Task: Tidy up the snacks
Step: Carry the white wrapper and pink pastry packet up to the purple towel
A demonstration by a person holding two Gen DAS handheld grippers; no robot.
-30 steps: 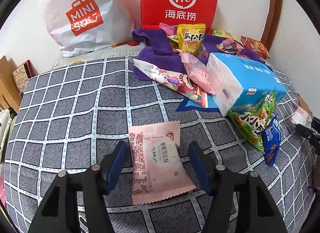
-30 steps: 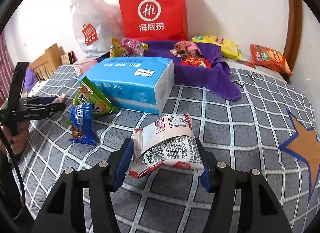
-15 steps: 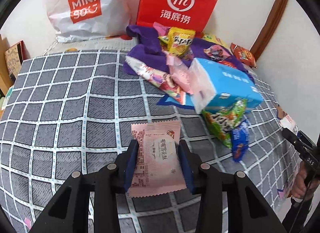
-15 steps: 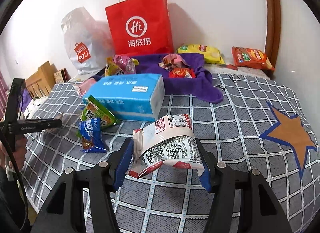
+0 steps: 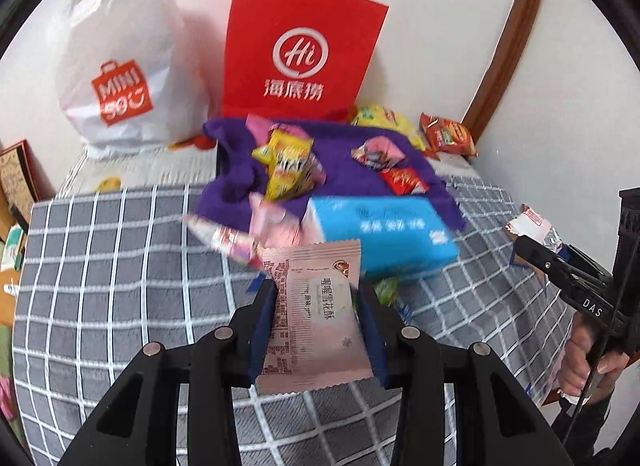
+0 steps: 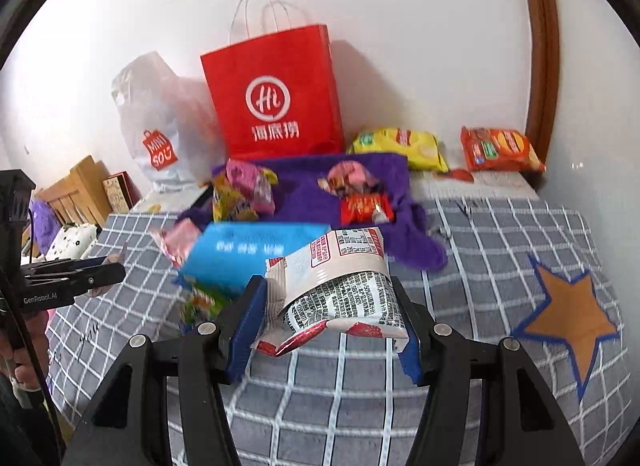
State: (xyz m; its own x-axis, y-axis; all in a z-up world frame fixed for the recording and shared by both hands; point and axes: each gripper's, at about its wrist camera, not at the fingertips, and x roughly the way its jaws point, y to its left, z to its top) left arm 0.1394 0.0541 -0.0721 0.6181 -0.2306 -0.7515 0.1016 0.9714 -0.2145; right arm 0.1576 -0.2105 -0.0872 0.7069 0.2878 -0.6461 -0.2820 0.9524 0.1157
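Firstly, pink packet: a flat pale-pink foil snack packet with printed text, pinched across its width between the blue pads of the left gripper and held clear above the bedspread.
White packet: a crumpled white-and-red plastic snack packet with dense black print, squeezed between the blue pads of the right gripper, which stands wider than the left, and held off the bedspread.
Right gripper from the left view: seen at the right edge, a hand around its handle.
Bedspread: grey cloth with a white grid and an orange star outlined in blue.
Tissue pack: a blue plastic-wrapped block just beyond both packets, blurred.
Purple cloth: a fuzzy towel behind the tissue pack, with several small snack packs lying on it.
Red bag: a red paper carrier bag with white handles upright against the wall.
White bag: a white plastic shopping bag beside the red bag.
Far packs: a yellow pack and an orange pack near the wall.
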